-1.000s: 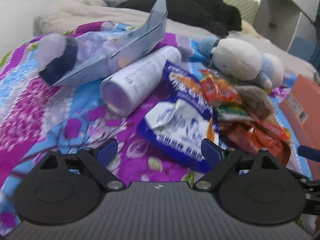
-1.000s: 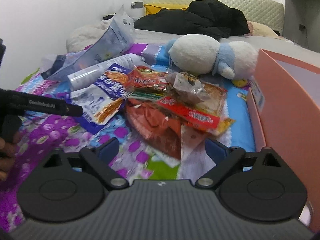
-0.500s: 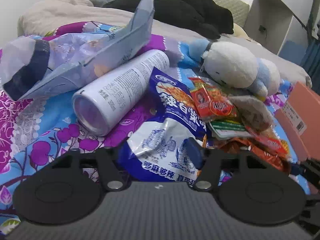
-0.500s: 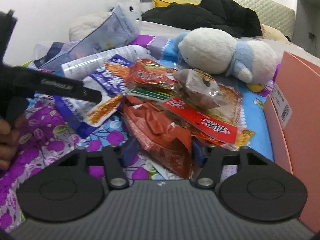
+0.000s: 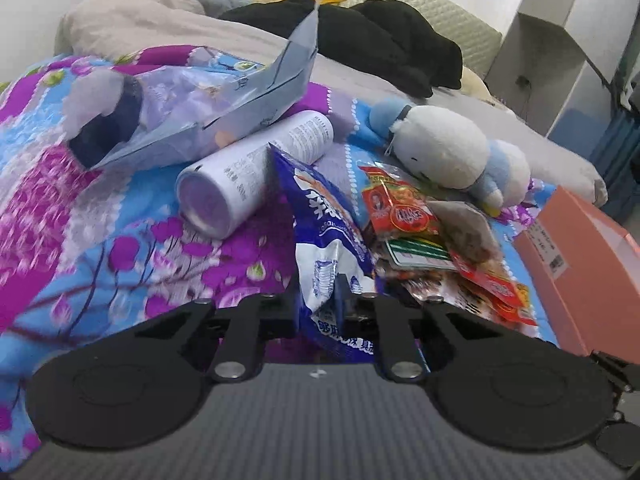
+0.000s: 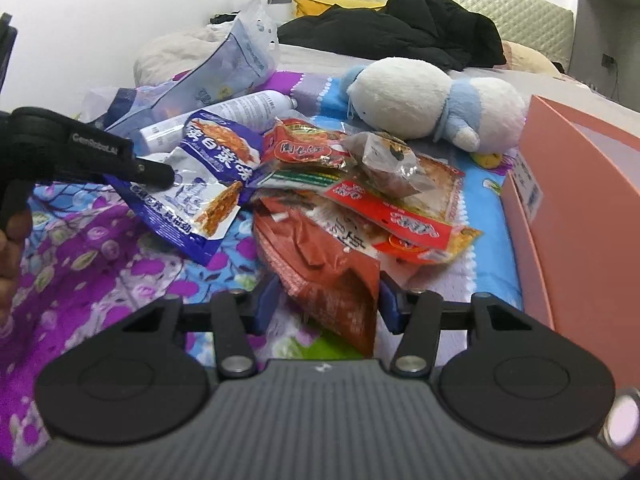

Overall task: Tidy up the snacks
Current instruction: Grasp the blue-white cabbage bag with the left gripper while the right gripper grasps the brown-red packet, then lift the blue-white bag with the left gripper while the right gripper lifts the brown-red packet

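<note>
My left gripper (image 5: 320,304) is shut on the near end of a blue and white snack bag (image 5: 328,240) and lifts it off the bedspread; the bag also shows in the right wrist view (image 6: 204,184), pinched by the left gripper (image 6: 160,174). My right gripper (image 6: 326,306) has its jaws close around the lower end of a dark red snack bag (image 6: 328,264), touching it on both sides. A pile of snack packets (image 6: 360,184) lies beyond, also in the left wrist view (image 5: 432,248). A pink box (image 6: 580,208) stands at the right.
A white cylindrical can (image 5: 248,176) and a pale blue plastic bag (image 5: 200,116) lie at the left of the pile. A white and blue plush toy (image 6: 428,104) lies behind it. Black clothes (image 6: 400,36) lie near the headboard.
Both grippers moved forward and closed from wide open. The left one took hold of the blue and white bag and raised it. The right one closed around the dark red bag.
</note>
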Action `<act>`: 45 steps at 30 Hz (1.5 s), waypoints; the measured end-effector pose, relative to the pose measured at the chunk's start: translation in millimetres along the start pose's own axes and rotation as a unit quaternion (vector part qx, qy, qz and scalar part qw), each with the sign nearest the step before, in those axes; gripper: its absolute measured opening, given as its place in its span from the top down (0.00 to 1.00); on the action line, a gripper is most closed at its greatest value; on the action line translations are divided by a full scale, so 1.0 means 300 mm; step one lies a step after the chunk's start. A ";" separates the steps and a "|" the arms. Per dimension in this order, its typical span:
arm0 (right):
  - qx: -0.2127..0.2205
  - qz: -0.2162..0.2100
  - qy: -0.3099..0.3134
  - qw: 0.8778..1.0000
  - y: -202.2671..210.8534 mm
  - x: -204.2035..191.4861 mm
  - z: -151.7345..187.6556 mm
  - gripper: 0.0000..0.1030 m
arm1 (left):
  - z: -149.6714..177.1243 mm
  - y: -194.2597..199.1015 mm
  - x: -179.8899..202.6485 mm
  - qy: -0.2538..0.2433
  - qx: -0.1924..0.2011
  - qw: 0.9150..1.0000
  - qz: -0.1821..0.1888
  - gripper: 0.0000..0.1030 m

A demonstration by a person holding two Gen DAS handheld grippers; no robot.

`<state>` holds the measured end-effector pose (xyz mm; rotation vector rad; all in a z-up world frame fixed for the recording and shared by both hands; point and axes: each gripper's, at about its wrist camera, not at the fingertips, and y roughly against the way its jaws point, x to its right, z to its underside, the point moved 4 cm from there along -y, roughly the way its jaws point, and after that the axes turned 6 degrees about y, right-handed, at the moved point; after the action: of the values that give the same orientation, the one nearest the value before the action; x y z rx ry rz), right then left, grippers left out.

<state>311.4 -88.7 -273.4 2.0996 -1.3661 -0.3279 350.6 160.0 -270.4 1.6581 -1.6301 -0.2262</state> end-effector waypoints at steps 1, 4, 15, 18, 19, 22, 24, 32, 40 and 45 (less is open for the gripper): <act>0.000 0.001 0.001 1.000 0.015 -0.001 0.006 0.48 | 0.012 0.019 -0.001 0.011 -0.002 1.000 0.005 0.84; 0.000 0.002 0.004 1.000 0.062 -0.005 0.024 0.48 | 0.052 0.079 0.001 0.030 -0.009 0.999 0.012 0.86; -0.001 0.004 -0.003 1.000 0.249 -0.024 0.111 0.49 | 0.232 0.337 0.003 0.079 -0.031 0.996 0.024 0.88; -0.004 0.005 -0.009 1.000 0.294 -0.036 0.139 0.49 | 0.278 0.404 0.005 0.083 -0.036 0.995 0.031 0.88; -0.005 0.004 -0.012 1.000 0.310 -0.039 0.149 0.49 | 0.293 0.422 0.006 0.084 -0.038 0.995 0.031 0.88; -0.010 0.004 -0.016 1.000 0.352 -0.051 0.177 0.49 | 0.348 0.472 0.003 0.107 -0.051 0.992 0.044 0.88; -0.013 0.008 -0.020 1.000 0.377 -0.056 0.195 0.49 | 0.381 0.497 0.000 0.114 -0.058 0.991 0.050 0.88; -0.041 0.011 -0.034 0.999 0.405 -0.048 0.259 0.49 | 0.438 0.519 -0.037 0.121 -0.077 0.989 0.041 0.88; -0.059 0.005 -0.040 0.997 0.406 -0.047 0.274 0.46 | 0.449 0.515 -0.075 0.135 -0.087 0.987 -0.014 0.42; -0.057 0.007 -0.034 0.998 0.411 -0.038 0.278 0.22 | 0.445 0.538 -0.089 0.124 -0.074 0.989 -0.033 0.16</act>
<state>172.7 -142.9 -265.4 2.0013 -1.3663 -0.4641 139.8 152.3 -270.0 1.5606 -1.3428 -0.1625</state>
